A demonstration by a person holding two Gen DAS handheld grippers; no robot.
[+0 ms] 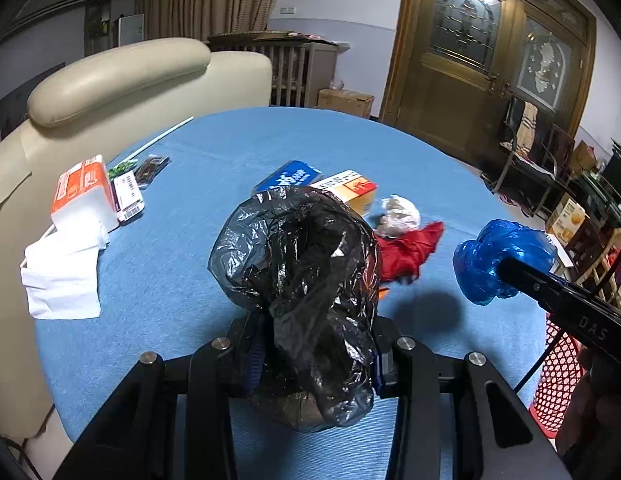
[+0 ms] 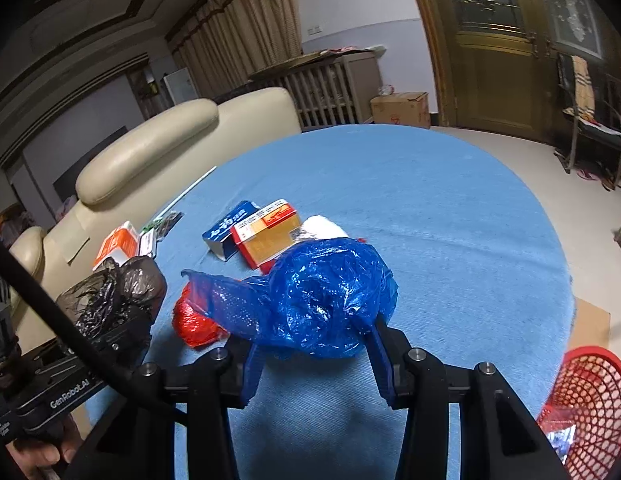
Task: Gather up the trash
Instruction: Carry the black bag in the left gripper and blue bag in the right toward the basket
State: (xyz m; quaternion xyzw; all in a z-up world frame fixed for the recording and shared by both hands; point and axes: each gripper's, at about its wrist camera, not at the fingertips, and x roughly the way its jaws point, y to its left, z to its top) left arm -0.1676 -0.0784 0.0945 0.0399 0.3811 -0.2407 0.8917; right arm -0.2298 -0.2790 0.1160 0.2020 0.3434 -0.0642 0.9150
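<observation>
My left gripper (image 1: 316, 344) is shut on a crumpled black plastic bag (image 1: 298, 264) and holds it above the blue tablecloth (image 1: 170, 280). My right gripper (image 2: 314, 344) is shut on a crumpled blue plastic bag (image 2: 322, 292), also above the cloth; the blue bag also shows in the left wrist view (image 1: 502, 258). The black bag shows in the right wrist view (image 2: 114, 292) at the left. On the cloth lie a red plastic bag (image 1: 410, 250), a white crumpled wad (image 1: 398, 214), a blue carton (image 2: 226, 228) and an orange-red box (image 2: 268, 234).
A red mesh basket (image 2: 590, 404) stands off the table's right front edge. A tissue pack (image 1: 84, 192), loose white tissues (image 1: 62, 276), small wrappers (image 1: 150, 168) and a white straw (image 1: 162, 138) lie at the left. A beige sofa (image 1: 110, 76) stands behind the table.
</observation>
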